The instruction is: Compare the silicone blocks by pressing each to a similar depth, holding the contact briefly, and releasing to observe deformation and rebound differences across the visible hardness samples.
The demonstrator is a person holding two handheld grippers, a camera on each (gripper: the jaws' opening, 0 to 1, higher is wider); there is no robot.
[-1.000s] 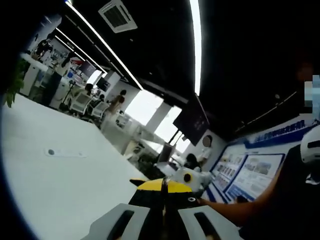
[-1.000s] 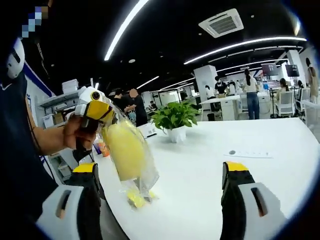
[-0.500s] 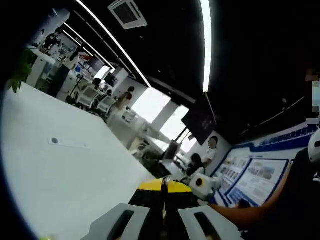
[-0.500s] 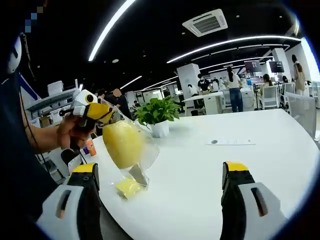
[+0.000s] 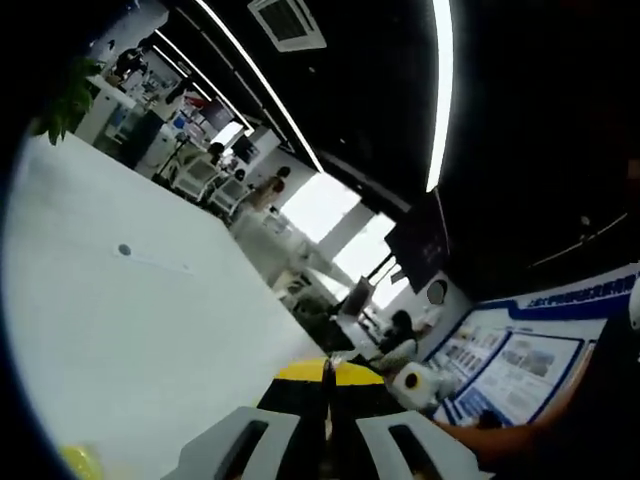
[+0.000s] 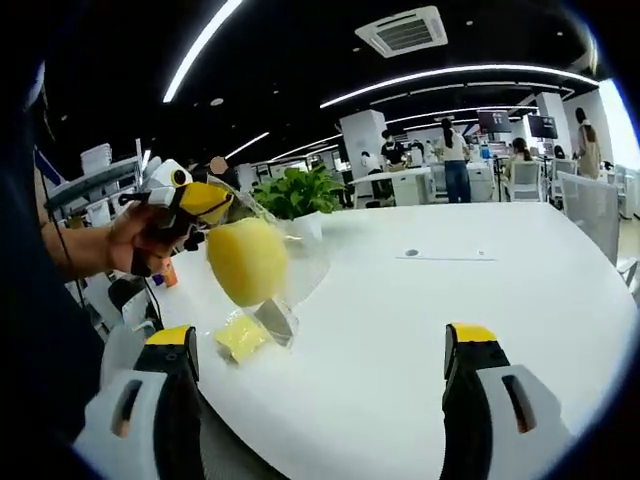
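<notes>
In the right gripper view, my left gripper, held in a hand, is shut on the top of a clear plastic bag. A large pale yellow silicone block hangs inside the bag. A smaller yellow block and a clear piece lie at the bag's lower end on the white table. My right gripper stands wide open, to the right of the bag and nearer the camera, with nothing between its jaws. In the left gripper view, the left gripper has its yellow tips pressed together. A yellow block peeks in at the lower left.
A potted plant stands on the table behind the bag. A flat paper label lies farther right on the table. The right gripper, held in a hand, sits beside my left jaws. Desks, chairs and people stand in the background.
Both views have tilted. The left gripper keeps its hold on the bag, which now sits a little higher and farther from the right gripper's left jaw. The right gripper stays open.
</notes>
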